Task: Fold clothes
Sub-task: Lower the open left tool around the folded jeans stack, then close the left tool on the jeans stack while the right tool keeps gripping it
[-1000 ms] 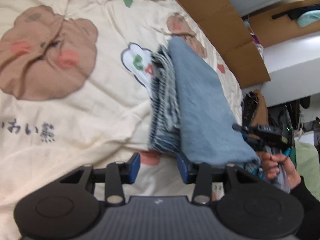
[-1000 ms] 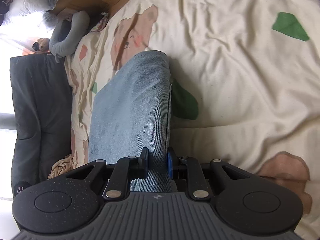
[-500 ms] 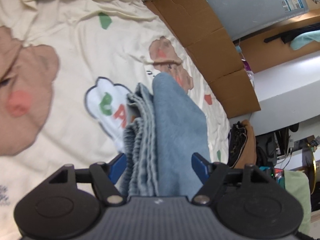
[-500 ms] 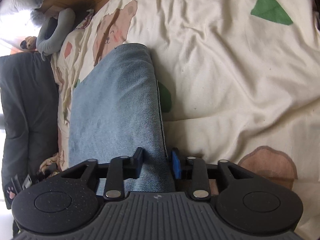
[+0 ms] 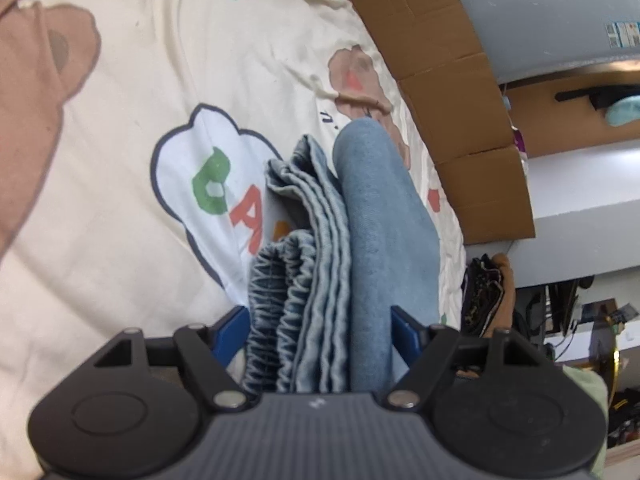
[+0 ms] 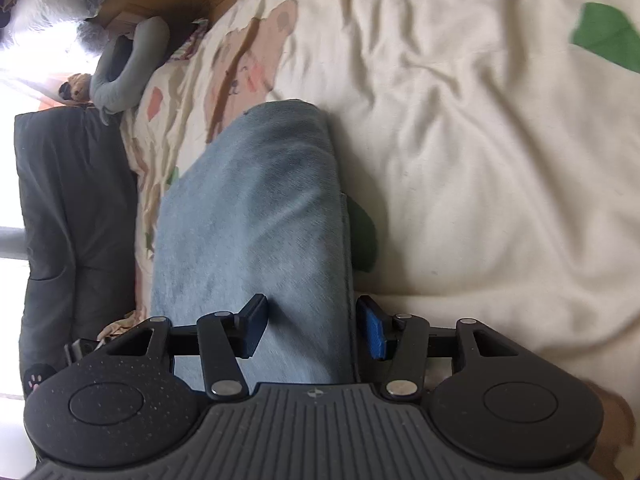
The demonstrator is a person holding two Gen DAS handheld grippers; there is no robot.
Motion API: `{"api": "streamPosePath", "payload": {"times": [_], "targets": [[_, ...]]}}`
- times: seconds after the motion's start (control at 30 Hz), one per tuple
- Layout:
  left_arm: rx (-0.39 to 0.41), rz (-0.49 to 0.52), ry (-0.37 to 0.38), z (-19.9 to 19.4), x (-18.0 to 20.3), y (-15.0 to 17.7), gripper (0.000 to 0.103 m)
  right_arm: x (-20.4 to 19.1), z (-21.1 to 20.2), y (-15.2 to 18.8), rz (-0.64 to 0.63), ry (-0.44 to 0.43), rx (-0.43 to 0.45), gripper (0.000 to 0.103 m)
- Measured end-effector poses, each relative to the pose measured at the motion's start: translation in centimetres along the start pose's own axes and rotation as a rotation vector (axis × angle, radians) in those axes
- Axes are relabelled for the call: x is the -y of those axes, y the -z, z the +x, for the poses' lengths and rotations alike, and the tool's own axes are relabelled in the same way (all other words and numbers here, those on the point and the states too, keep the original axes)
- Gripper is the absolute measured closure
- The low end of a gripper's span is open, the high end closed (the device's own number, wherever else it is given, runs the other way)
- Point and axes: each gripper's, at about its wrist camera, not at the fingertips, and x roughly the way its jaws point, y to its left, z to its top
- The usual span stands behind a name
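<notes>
Item: jeans, folded bundle, lying on bedsheet, straight ahead of both grippers and running away from them.

L gripper: jaws wide apart, just been opening. Bundle's near end sits between them, filling most of the gap. I can't tell if the pads touch cloth; no squeeze shows, so I read it as not clamped.

R gripper: jaws apart, just been opening. Cloth lies between them. Blue pad on the outer side stands just clear of the fold edge; dark finger on the other side rests over the top layer. I read this as let go.

Progress, my judgement: this garment looks near done. Several layers stacked, top face smooth, long edges roughly even. Left: pull both grippers back, maybe tidy the bundle. Any other clothes waiting: none seen for sure.

View diffs:
- L cam only: layered side of stack, elastic waistband gathered at near end, loose inner layer poking out beyond it, cardboard along far side of bed, cluttered desk area past that.
- R cam only: smooth top face of jeans, straight fold edge beside R pad, dark cushion past bed's edge, grey plush at far corner. No layers visible here.
</notes>
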Motion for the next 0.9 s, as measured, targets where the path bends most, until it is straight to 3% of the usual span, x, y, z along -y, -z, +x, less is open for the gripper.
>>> {"api": "streamPosePath", "payload": {"times": [0.33, 0.5, 0.77, 0.9], "targets": [[-0.011, -0.076, 0.071, 0.5, -1.7, -0.5, 0.023, 0.2, 2.7, -1.9, -0.017, -0.054, -0.017, 0.047], [0.008, -0.073, 0.056, 0.1, -0.8, -0.5, 0.047, -0.6, 2.4, -1.9, -0.060, -0.086, 0.004, 0.074], [0.024, -0.045, 0.046, 0.5, 1.2, -0.9, 0.050, -1.9, 0.2, -1.8, -0.095, -0.086, 0.045, 0.079], [0.017, -0.022, 0.087, 2.0, 2.6, -1.2, 0.054, -2.3, -1.9, -2.2, -0.119, -0.053, 0.064, 0.079]]}}
